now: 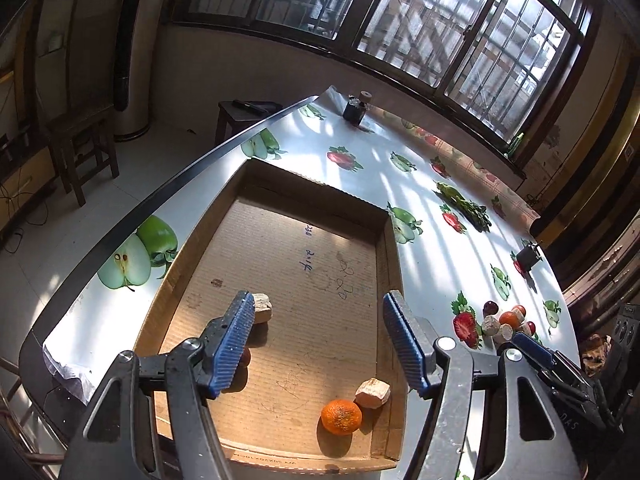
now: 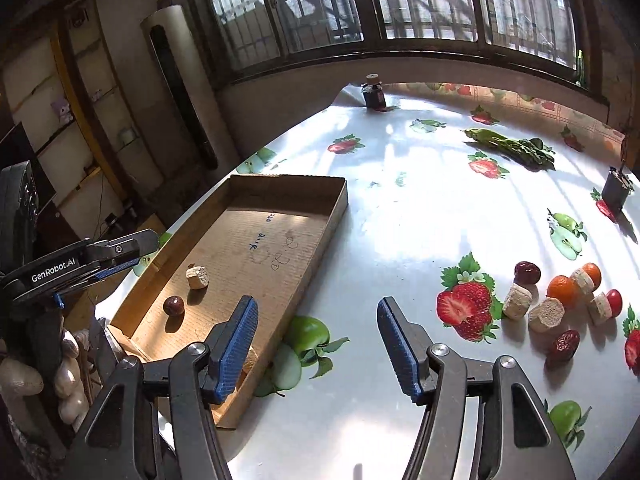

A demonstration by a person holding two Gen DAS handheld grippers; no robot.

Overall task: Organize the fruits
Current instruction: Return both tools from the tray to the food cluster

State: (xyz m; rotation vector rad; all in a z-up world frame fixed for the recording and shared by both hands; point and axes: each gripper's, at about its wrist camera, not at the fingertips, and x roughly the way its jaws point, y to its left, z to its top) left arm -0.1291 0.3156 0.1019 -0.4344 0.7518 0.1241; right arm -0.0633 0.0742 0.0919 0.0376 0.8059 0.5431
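Fruits and cork-like blocks on a table [image 2: 400, 208] covered with a fruit-print cloth. The loose pile [image 2: 560, 304] lies at the right of the table, well apart from the cardboard tray [image 2: 336, 204]. In the right wrist view it counts two small oranges [image 2: 562, 290], glossy with a pitted peel, one dark round plum-like fruit [image 2: 527, 273], one small red fruit [image 2: 614, 301], one wrinkled red date [image 2: 563, 343] and four pale, porous cylindrical blocks [image 2: 546, 314]; most touch or sit just beside one another.

The tray is shallow, open-topped, brown, with blue handwriting on its floor. It holds one orange [image 1: 341, 416] touching a tan block [image 1: 373, 393] near the right wall, a second tan block [image 1: 262, 307] toward the left, and one dark round fruit [image 2: 173, 306] (largely hidden behind a finger in the left wrist view).

Left tool [image 1: 318, 346]: jaws spread wide, empty, hovering over the near part of the tray. Right tool [image 2: 316, 346]: jaws spread wide, empty, above the bare cloth between tray and pile, its left finger overlapping the tray's near corner.

Elsewhere on the table: one bunch of leafy greens [image 2: 512, 148], one dark bottle [image 2: 374, 96] at the far edge, one small dark container [image 2: 616, 190] at the right
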